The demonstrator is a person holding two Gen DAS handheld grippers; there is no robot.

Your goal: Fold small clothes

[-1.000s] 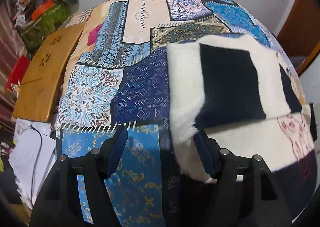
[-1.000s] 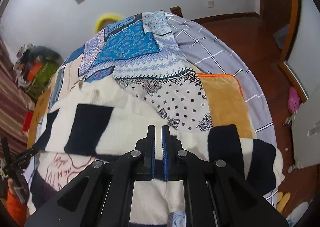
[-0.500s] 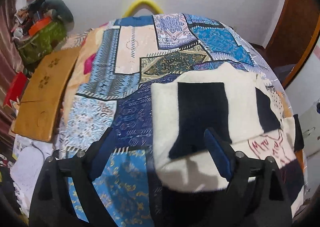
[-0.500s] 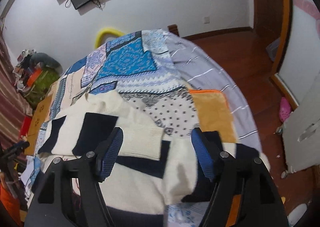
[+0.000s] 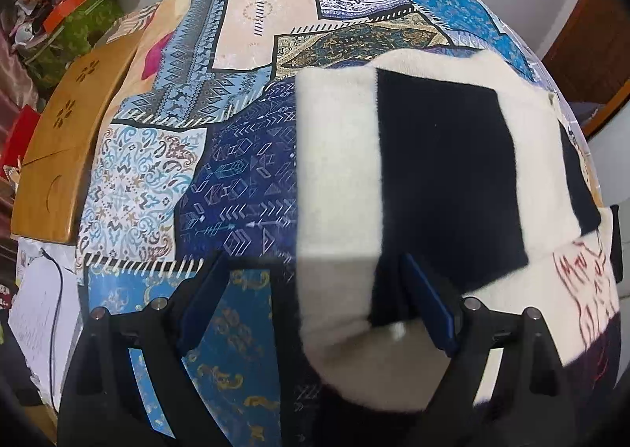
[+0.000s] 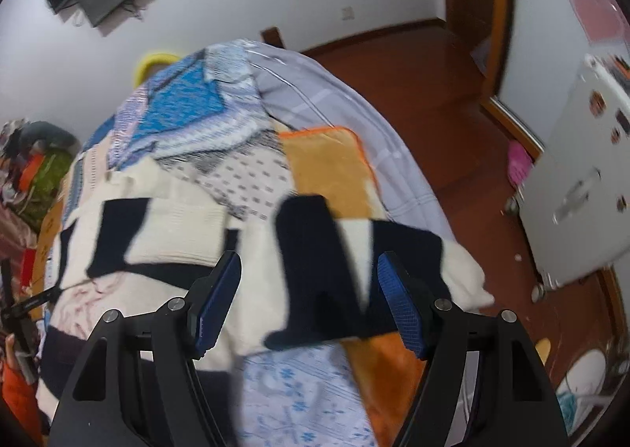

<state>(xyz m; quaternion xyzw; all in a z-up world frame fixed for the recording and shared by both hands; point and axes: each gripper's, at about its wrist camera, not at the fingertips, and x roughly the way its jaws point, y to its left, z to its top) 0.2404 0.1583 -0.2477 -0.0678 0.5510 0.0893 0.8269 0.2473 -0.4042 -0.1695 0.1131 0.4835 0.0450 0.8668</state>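
Note:
A cream and black sweater (image 5: 433, 179) lies on the patchwork bedspread (image 5: 244, 179), with one sleeve folded across its body. My left gripper (image 5: 315, 309) is open and low over the sweater's near left corner, with cream fabric between its fingers. In the right wrist view the sweater (image 6: 177, 226) spreads left, and its black and cream sleeve (image 6: 334, 262) lies toward the bed's right side. My right gripper (image 6: 311, 305) is open just above that sleeve and holds nothing.
A wooden board (image 5: 63, 140) runs along the bed's left side, with clutter (image 5: 67, 14) behind it. An orange blanket (image 6: 330, 171) and grey sheet (image 6: 354, 112) lie on the bed's right. A white cabinet (image 6: 582, 191) stands on the wood floor (image 6: 433, 93).
My right gripper went from shut on the sweater to open and drew back to the right over the sleeve. My left gripper stayed open and moved down closer to the sweater's corner.

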